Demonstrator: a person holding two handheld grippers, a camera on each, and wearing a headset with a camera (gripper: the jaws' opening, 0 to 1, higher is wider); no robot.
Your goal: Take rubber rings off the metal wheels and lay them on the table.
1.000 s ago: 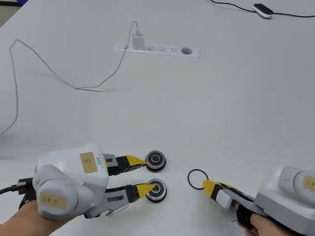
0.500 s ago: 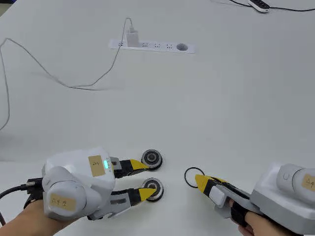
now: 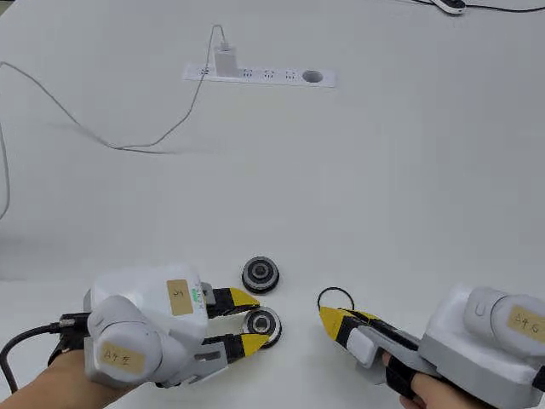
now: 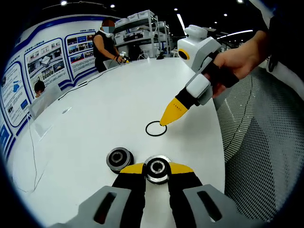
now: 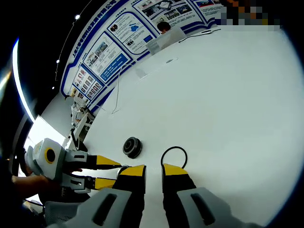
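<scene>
Two metal wheels lie on the white table. My left gripper [image 3: 249, 321] [image 4: 157, 172] is shut on the nearer wheel [image 3: 262, 324] [image 4: 157, 169], one yellow fingertip against each side. The farther wheel [image 3: 260, 274] [image 4: 119, 159] [image 5: 132, 147] stands free just beyond it. A black rubber ring [image 3: 336, 298] [image 4: 156, 128] [image 5: 174, 156] lies flat on the table to the right of the wheels. My right gripper [image 3: 332, 318] [image 5: 153, 171] hovers at the ring's near edge, its jaws a narrow gap apart with nothing between them. In the left gripper view the right gripper [image 4: 169, 118] points down at the ring.
A white power strip [image 3: 260, 75] with a plugged charger lies at the far side, and its cable [image 3: 128, 145] trails off to the left. People stand by display boards [image 4: 78, 50] beyond the table.
My left gripper's jaws have narrowed onto the nearer wheel. The right gripper's tip has slid left along the ring's near edge. The head camera has tilted.
</scene>
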